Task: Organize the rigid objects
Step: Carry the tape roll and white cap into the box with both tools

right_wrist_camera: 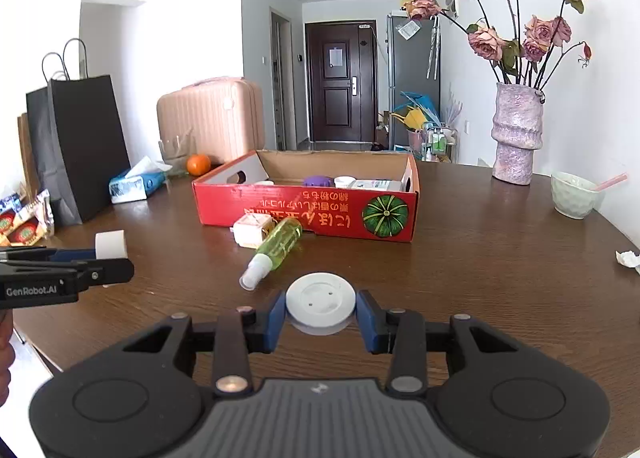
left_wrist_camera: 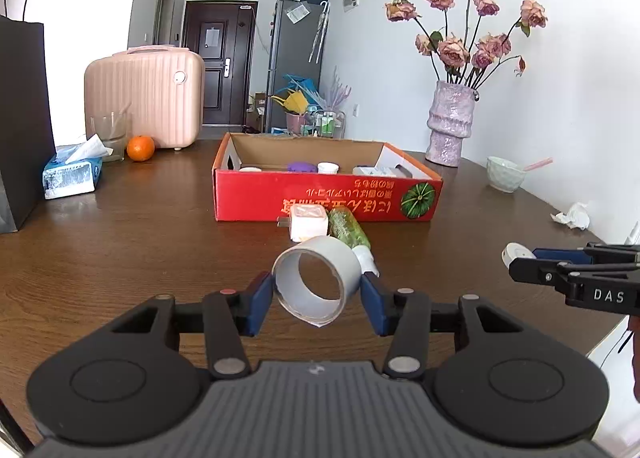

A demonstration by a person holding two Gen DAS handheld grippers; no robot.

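Note:
My left gripper point(left_wrist_camera: 318, 296) is shut on a grey tape roll point(left_wrist_camera: 316, 282) and holds it above the table, in front of the red cardboard box point(left_wrist_camera: 320, 198). My right gripper point(right_wrist_camera: 320, 316) is shut on a white round disc point(right_wrist_camera: 320, 298), also above the table. The box point(right_wrist_camera: 304, 214) holds a purple item point(right_wrist_camera: 318, 180), a white cap and small white boxes. A white charger plug point(left_wrist_camera: 306, 222) and a green spray bottle point(right_wrist_camera: 276, 248) lie on the table just in front of the box.
Brown table point(left_wrist_camera: 140, 238) with a tissue pack point(left_wrist_camera: 72, 174), an orange point(left_wrist_camera: 140, 148), a glass, a pink case point(left_wrist_camera: 144, 102) and a black bag point(left_wrist_camera: 22, 118) at left. Vase of roses point(left_wrist_camera: 450, 122), bowl point(left_wrist_camera: 506, 174) and crumpled tissue point(left_wrist_camera: 572, 216) at right.

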